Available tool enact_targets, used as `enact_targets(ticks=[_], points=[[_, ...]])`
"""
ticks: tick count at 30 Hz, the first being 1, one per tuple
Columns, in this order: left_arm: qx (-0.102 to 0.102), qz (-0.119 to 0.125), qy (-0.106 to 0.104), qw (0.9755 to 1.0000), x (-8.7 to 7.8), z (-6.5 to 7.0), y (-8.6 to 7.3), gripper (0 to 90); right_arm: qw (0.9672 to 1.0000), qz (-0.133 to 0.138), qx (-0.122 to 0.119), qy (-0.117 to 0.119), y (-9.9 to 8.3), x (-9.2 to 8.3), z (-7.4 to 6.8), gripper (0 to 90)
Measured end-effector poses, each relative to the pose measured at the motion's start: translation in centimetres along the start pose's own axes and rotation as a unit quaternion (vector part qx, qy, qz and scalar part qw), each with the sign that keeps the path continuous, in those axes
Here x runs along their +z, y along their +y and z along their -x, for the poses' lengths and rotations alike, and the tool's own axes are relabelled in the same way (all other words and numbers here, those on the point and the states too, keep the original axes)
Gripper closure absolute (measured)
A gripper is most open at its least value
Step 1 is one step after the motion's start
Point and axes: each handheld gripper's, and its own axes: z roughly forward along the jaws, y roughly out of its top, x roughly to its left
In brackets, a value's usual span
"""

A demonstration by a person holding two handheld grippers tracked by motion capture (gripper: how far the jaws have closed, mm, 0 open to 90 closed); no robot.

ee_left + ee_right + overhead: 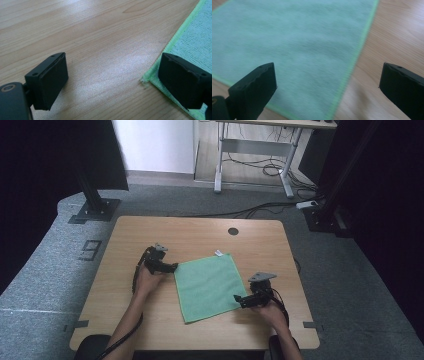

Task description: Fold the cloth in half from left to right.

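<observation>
**Both jaws spread at the cloth's edges**

The green cloth (208, 286) lies flat at the centre of the tabletop (130, 240). The left gripper (173, 267) sits at its left corner, jaws spread wide, pinching nothing. The right gripper (238, 299), lower right, holds its jaws wide apart over the cloth's edge, empty.

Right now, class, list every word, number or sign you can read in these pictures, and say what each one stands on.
"9": a large grey figure marked on the grey floor mat, left of the wooden table.
The small white tag on the far edge of the green cloth: too small to read.
Nothing else carries legible text.
</observation>
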Motion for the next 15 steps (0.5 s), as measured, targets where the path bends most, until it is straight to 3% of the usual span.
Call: enact_targets(ticks=[8,15], points=[[0.000,0.000,0.000,1.0000,0.0,0.0,0.0,9.0,0.9982,0.000,-0.028,0.053,1.5,0.8,-3.1,5.3],[0.001,0.000,0.000,1.0000,0.0,0.0,0.0,9.0,0.9928,-0.002,-0.060,0.104,2.7,1.9,-6.8,13.1]])
